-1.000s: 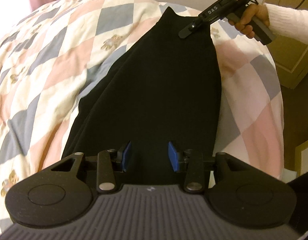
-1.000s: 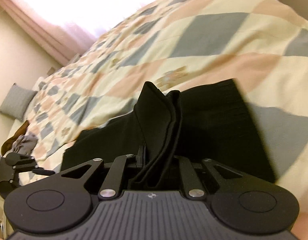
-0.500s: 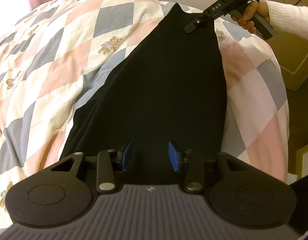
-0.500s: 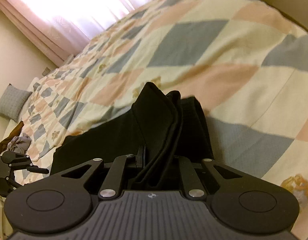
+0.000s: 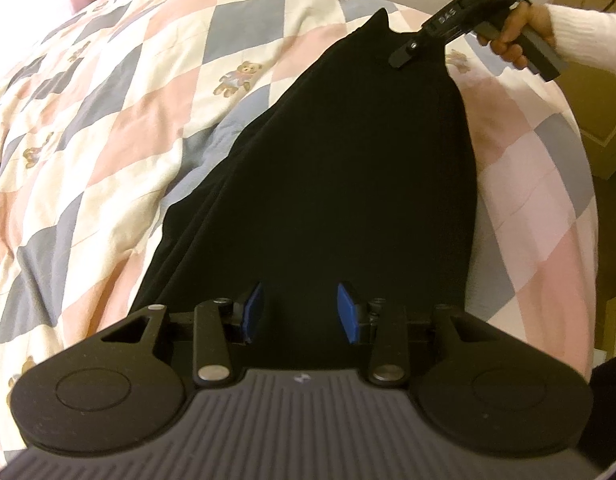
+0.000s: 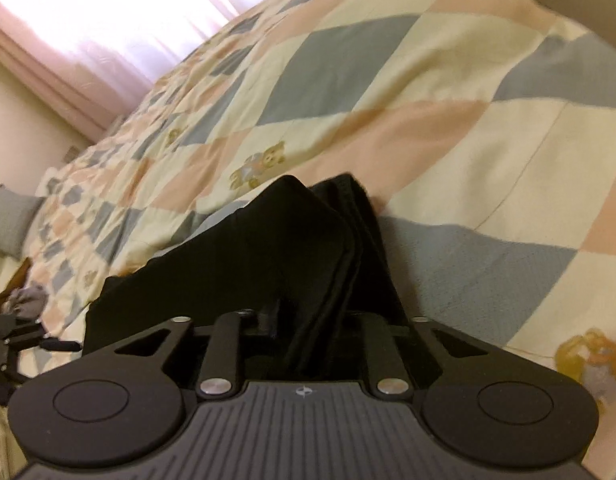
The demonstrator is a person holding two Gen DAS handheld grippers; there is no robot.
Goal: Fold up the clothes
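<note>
A long black garment [image 5: 339, 168] lies stretched along the quilted bed [image 5: 128, 128]. My left gripper [image 5: 300, 310] hovers over its near end, open, blue pads [image 5: 347, 312] apart with only cloth beneath them. At the far end my right gripper [image 5: 405, 54] is shut on the garment's bunched edge, held by a hand [image 5: 519, 32] in a white sleeve. In the right wrist view the pinched black fabric [image 6: 308, 248] stands up in folds between the fingers of my right gripper [image 6: 308, 320], whose tips are hidden by it. The left gripper [image 6: 24, 338] shows at the far left.
The quilt has pink, cream and blue diamonds with teddy bears [image 5: 236, 78]. A grey pillow [image 6: 10, 220] and a bundle of clothes [image 6: 26, 300] lie by the bed's far side. Wooden furniture [image 5: 599, 100] stands past the bed's right edge, and a bright curtained window [image 6: 108, 20] is beyond.
My right gripper has pulled the garment's end farther away and to the right, drawing the cloth longer and straighter. The left gripper stays open over the near end.
</note>
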